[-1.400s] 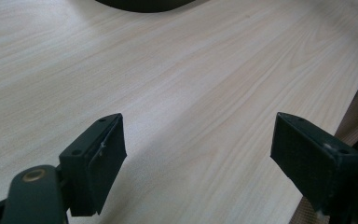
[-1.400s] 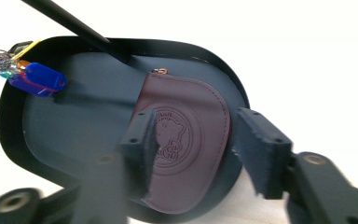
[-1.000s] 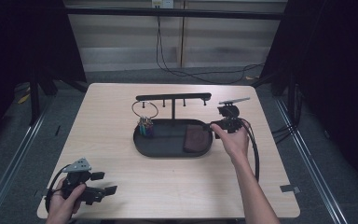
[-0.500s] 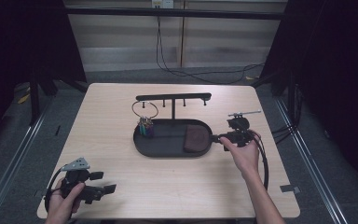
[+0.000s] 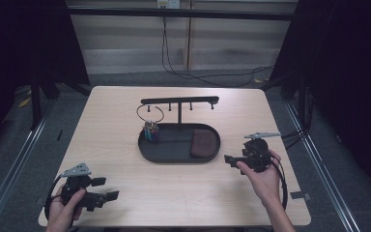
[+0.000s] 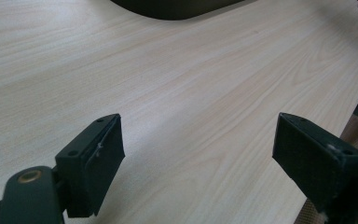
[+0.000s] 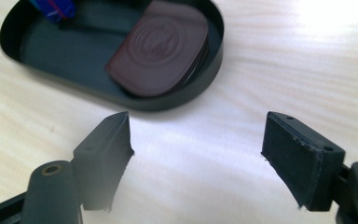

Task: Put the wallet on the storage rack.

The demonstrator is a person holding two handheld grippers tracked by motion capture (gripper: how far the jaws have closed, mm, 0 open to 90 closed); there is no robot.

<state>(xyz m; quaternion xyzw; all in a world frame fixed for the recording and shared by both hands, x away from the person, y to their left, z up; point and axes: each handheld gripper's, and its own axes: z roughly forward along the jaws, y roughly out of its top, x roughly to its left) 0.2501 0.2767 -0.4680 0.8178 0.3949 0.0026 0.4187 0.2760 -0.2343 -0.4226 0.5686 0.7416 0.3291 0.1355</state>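
Note:
A black oval tray [image 5: 171, 153] sits mid-table, with a T-shaped peg stand [image 5: 179, 101] rising from its back. A key ring [image 5: 149, 113] hangs from a peg, its coloured keys [image 5: 150, 131] reaching down into the tray's left end. A brown embossed wallet [image 5: 202, 143] lies in the right end, leaning on the tray rim [image 7: 200, 91]; the right gripper view has the wallet [image 7: 163, 46] just ahead. My right gripper [image 5: 231, 160] is open right of the tray, jaws empty [image 7: 198, 135]. My left gripper [image 5: 105, 188] is open at the front left over bare wood [image 6: 198, 140].
The light wooden table [image 5: 116, 121] stands among dark floor and metal rails. A cable [image 5: 284, 191] trails from my right gripper past the hand. The tray's edge [image 6: 177, 7] shows at the top of the left gripper view.
My right gripper has drawn back from the tray's far right end toward the near right side of the table, turning its jaws toward the tray. The left gripper has stayed put.

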